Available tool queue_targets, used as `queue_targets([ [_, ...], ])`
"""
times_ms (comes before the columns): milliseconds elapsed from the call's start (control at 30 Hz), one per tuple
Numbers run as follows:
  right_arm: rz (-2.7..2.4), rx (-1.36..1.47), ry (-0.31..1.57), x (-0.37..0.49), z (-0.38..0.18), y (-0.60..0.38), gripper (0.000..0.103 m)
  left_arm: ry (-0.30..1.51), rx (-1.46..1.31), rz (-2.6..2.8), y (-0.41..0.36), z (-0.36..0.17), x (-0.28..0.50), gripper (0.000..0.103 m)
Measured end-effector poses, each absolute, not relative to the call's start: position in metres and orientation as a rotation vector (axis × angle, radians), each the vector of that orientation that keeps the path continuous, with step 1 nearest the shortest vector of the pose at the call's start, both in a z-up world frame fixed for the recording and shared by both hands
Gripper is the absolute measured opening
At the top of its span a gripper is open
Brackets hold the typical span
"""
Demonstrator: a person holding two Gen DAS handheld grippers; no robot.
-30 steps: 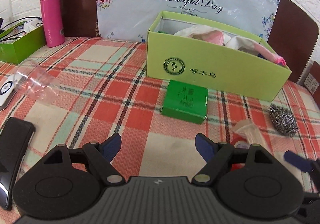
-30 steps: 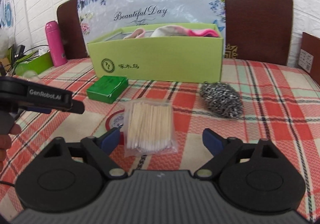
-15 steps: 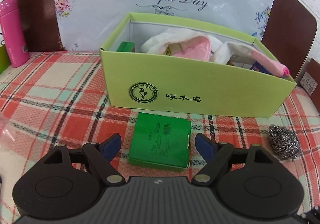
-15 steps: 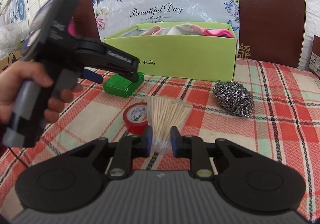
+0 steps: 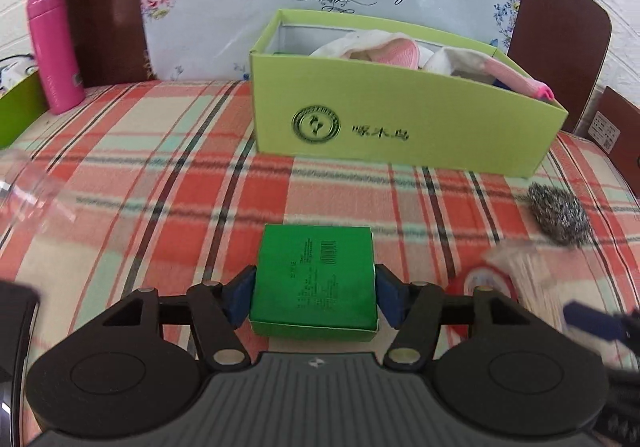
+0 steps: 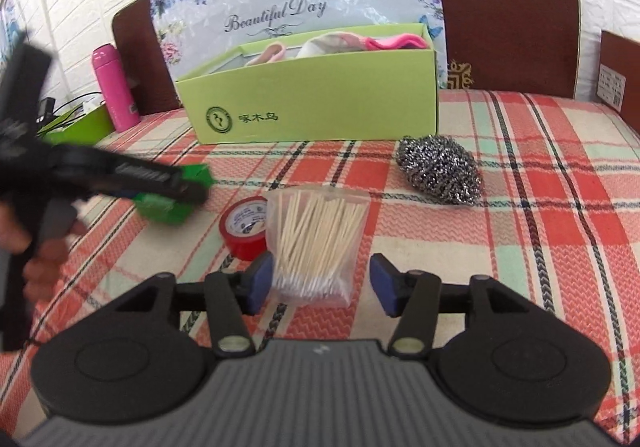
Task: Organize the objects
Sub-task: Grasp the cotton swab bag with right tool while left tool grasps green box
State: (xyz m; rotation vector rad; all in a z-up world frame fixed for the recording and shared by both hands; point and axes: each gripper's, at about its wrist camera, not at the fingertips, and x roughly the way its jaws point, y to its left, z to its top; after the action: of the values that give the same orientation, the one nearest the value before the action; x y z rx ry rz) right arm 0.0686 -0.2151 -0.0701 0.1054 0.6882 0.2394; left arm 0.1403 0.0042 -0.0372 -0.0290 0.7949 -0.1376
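A small green box (image 5: 316,271) lies on the plaid tablecloth, between the jaws of my left gripper (image 5: 315,299). Those jaws are closing, and both blue pads (image 5: 240,299) touch the box's sides. In the right wrist view a clear packet of cotton swabs (image 6: 316,231) stands between the jaws of my right gripper (image 6: 322,283). These jaws are opening: the left pad (image 6: 262,281) still touches the packet, while the right pad stands apart from it. The open light-green shoe box (image 5: 400,127) holding pink and white cloth sits farther back.
A red tape roll (image 6: 244,227) lies just left of the swabs and a steel scourer (image 6: 438,169) behind them to the right. A pink bottle (image 5: 54,51) stands at the back left. A clear plastic cup (image 5: 32,191) lies on the cloth's left side.
The left gripper came up to the green box and its jaws closed in onto its sides. The right gripper pinched the swab packet half a second ago and has since widened again.
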Motion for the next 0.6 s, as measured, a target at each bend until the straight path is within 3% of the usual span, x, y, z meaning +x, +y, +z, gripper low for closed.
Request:
queue_targets([
  [167, 0.236, 0.14, 0.687, 0.075, -0.073, -0.218, 0.055, 0.792, 0.013, -0.088, 0.002, -0.043, 0.136, 0.076],
  [267, 0.237, 0.186, 0.679, 0.076, -0.071, -0.222, 0.061, 0.786, 0.008, -0.085, 0.003, -0.043, 0.137, 0.076],
  [333, 0.207, 0.169, 0.67, 0.077, -0.072, -0.222, 0.061, 0.779, -0.014, -0.102, 0.006, -0.043, 0.136, 0.069],
  [467, 0.192, 0.125, 0.669, 0.082, -0.077, -0.221, 0.06, 0.768, -0.006, -0.092, 0.005, -0.044, 0.136, 0.069],
  [600, 0.225, 0.03, 0.663, 0.079, -0.078, -0.209, 0.027, 0.757, -0.002, -0.105, 0.005, -0.044, 0.135, 0.063],
])
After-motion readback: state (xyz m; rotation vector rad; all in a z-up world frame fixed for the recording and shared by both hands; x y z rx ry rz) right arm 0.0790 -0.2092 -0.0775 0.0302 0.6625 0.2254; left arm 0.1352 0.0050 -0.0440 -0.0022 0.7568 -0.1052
